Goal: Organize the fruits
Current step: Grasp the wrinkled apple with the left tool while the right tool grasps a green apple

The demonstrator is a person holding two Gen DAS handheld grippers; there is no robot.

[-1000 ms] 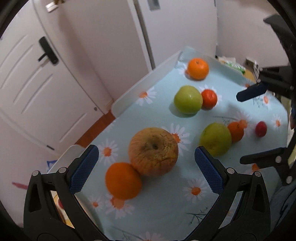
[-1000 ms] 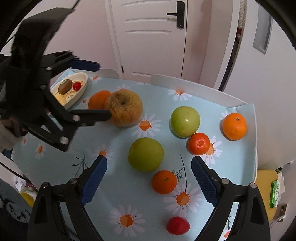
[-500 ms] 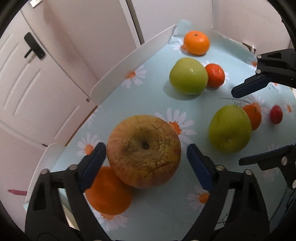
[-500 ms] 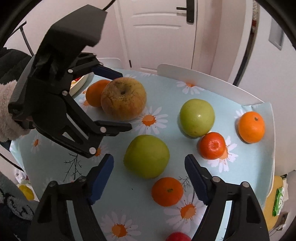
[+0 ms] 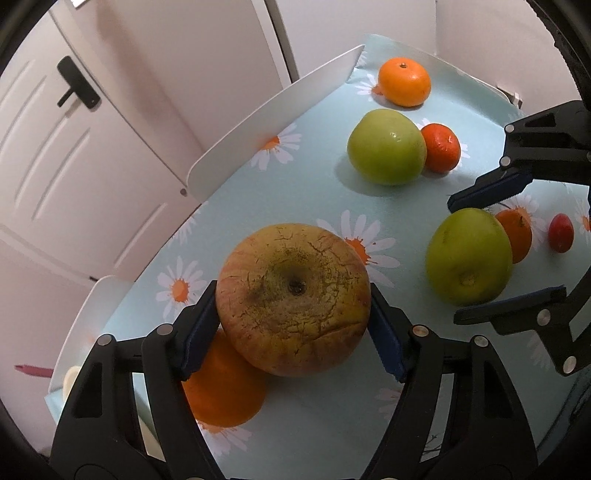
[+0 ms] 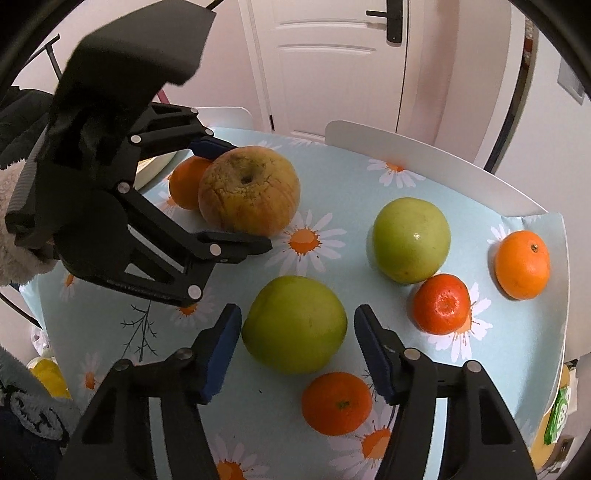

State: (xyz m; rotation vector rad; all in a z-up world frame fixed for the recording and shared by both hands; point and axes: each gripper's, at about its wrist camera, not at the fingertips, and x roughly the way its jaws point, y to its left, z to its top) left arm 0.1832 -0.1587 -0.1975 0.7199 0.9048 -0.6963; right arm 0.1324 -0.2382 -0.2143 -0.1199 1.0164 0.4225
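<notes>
Left wrist: russet apple (image 5: 293, 297) between left tool (image 5: 291, 328) pads

Table (image 6: 332, 173) under pale blue cloth printed with white-and-orange daisies. White chair backs (image 5: 273, 122) stand against its far edge, another (image 5: 96, 306) at the left corner. Beyond: white panelled door (image 6: 332, 66) with black lever handle (image 6: 391, 22), plain pale walls (image 5: 207, 66). Soft, even indoor light; faint shadows on the cloth.
</notes>
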